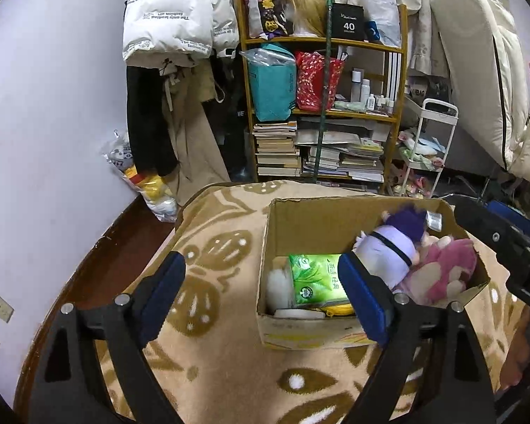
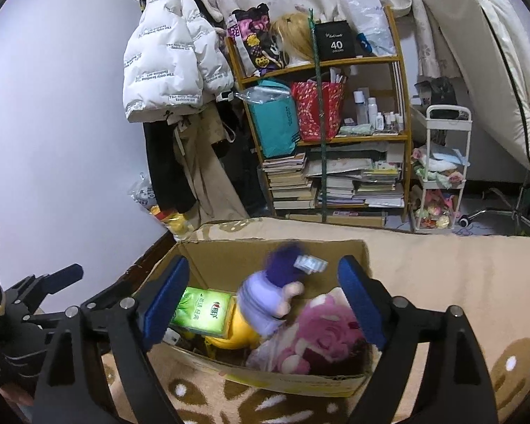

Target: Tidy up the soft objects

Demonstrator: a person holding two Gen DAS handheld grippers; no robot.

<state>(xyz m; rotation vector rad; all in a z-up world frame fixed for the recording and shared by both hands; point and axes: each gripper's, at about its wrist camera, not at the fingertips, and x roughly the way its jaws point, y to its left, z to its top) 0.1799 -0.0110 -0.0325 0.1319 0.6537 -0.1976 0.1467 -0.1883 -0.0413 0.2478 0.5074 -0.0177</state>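
While both grippers, left point(image 1: 261, 296) and right point(image 2: 263, 302), are held wide open and empty, plush toys point(image 2: 300, 339) are seen inside box point(image 1: 300, 222).

Both wrist views look down and forward, close over the cardboard box point(image 1: 339, 226), toward the shared bookshelf point(image 2: 321, 134)

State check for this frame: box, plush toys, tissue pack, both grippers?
Cardboard box: open, on the blanket.
Purple plush: in the box, blurred.
Pink plush: lying in the box.
Green tissue pack: in the box, sealed.
Left gripper: open, empty.
Right gripper: open, empty.
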